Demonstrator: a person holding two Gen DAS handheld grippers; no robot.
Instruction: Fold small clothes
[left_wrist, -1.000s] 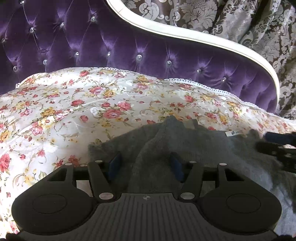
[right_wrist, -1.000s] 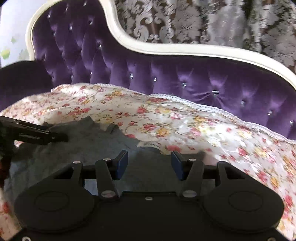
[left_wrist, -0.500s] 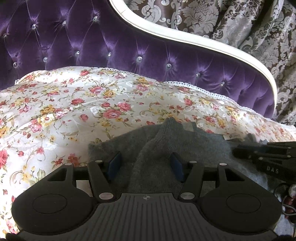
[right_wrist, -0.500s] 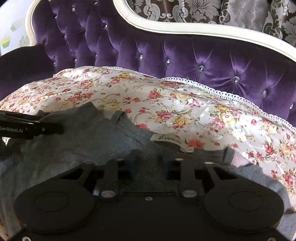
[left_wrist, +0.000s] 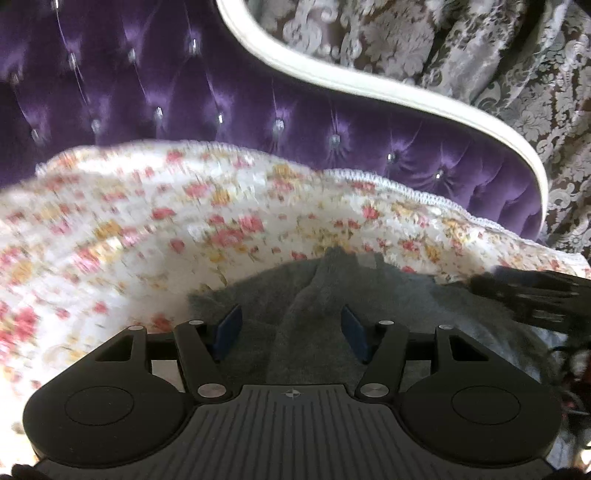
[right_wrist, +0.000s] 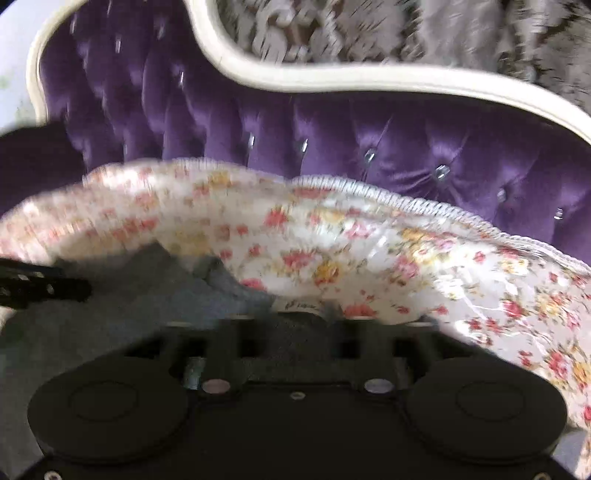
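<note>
A small grey knit garment (left_wrist: 314, 295) lies on the floral bedspread (left_wrist: 184, 221). My left gripper (left_wrist: 291, 328) is open just above it, with a raised fold of the knit between the blue pads (left_wrist: 229, 326). The right gripper shows at the right edge of the left wrist view (left_wrist: 532, 291). In the blurred right wrist view the garment (right_wrist: 110, 314) lies at lower left, and grey cloth covers my right gripper's (right_wrist: 295, 332) fingertips, so its state is unclear. The left gripper shows at that view's left edge (right_wrist: 40, 284).
A purple tufted headboard (left_wrist: 258, 110) with a cream curved frame (left_wrist: 369, 81) stands behind the bedspread. Grey damask curtains (left_wrist: 480, 48) hang behind it. The bedspread has a white lace edge (right_wrist: 406, 199) along the back.
Both views have blurred with motion. The right gripper has pulled back and tilted up since half a second ago; the garment's label is now almost hidden. The left gripper stays open over the fold.
</note>
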